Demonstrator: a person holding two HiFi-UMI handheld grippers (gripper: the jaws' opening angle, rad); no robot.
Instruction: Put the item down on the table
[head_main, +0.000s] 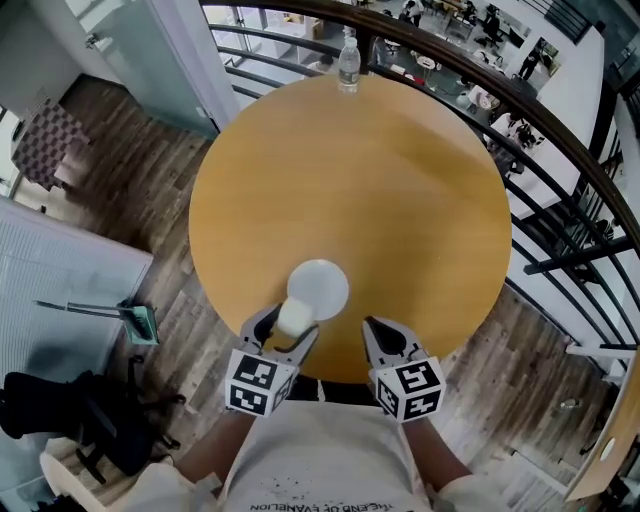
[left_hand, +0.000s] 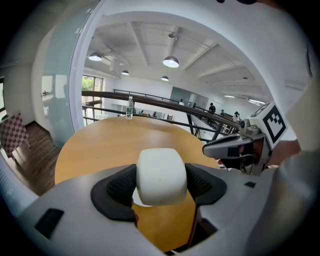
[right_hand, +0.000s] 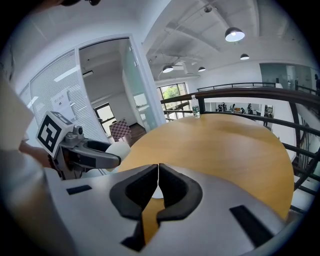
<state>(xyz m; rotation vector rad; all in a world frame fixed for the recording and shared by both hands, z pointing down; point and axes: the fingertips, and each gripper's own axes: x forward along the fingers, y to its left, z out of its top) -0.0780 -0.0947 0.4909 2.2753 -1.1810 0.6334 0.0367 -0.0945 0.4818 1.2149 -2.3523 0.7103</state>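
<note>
A clear water bottle stands upright just inside the curved dark railing. Down on the wood floor at left sit a long-handled teal dustpan and, farther off, a checkered chair.

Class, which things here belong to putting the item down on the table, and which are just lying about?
In the job: white rounded item, left tongs shut on it, round wooden table.
Lying about: water bottle, white disc, right tongs, shut and empty.

head view: steeply down on table | gripper views: low, level, across same table
</note>
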